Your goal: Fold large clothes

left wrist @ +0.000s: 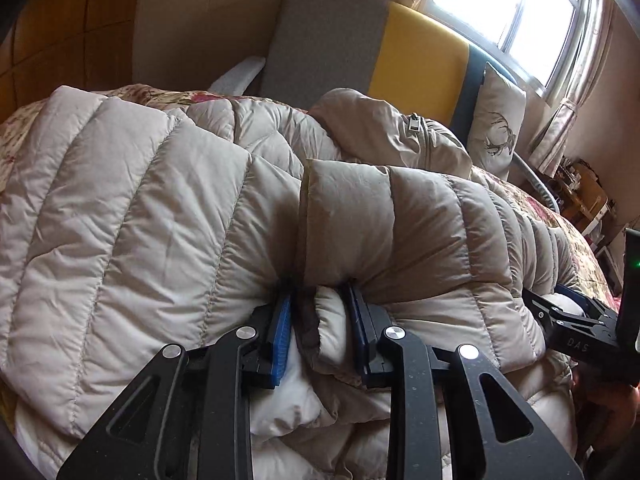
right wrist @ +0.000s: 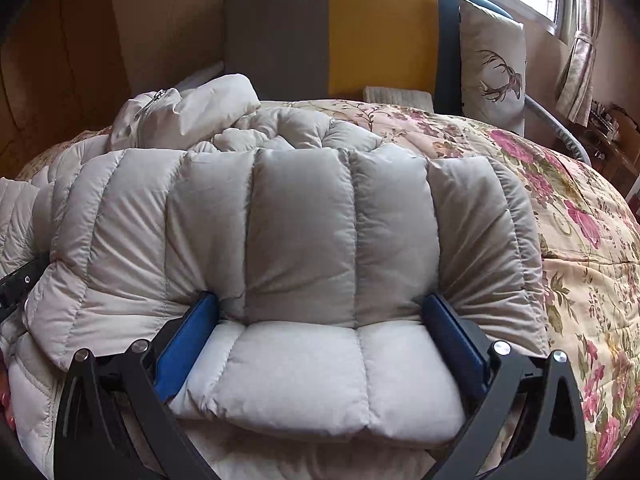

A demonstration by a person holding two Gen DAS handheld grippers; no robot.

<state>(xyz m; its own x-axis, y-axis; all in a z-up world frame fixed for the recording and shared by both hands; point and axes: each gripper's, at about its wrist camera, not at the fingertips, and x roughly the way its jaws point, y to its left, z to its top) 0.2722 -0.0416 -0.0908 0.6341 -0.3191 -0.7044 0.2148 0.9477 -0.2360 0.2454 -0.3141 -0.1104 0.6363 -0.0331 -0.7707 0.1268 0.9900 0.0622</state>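
So there's a big beige down jacket (left wrist: 168, 208) spread over a floral quilt (right wrist: 580, 240) on the bed. The left gripper (left wrist: 320, 320) is clamped down on a bunched-up fold of the jacket, blue pads (left wrist: 282, 328) close together with puffy fabric pinched between them. Ahead of it the quilted panels roll away, and the jacket's zipper (left wrist: 414, 124) sits further forward, slightly to its right.

The right gripper (right wrist: 320, 328) has its fingers spread wide, one on each side of a folded-over padded section. The blue pads (right wrist: 188, 340) press into the fabric at both edges, so it's holding that thick fold across a wide span rather than squeezed tight. Just past its tips the jacket humps up, and off to its right is bare quilt.

The right gripper's body also shows at the far right of the left wrist view (left wrist: 576, 320). Further ahead of both: a grey and yellow headboard (right wrist: 360, 28) and a deer-print pillow (right wrist: 494, 68) leaning against it.
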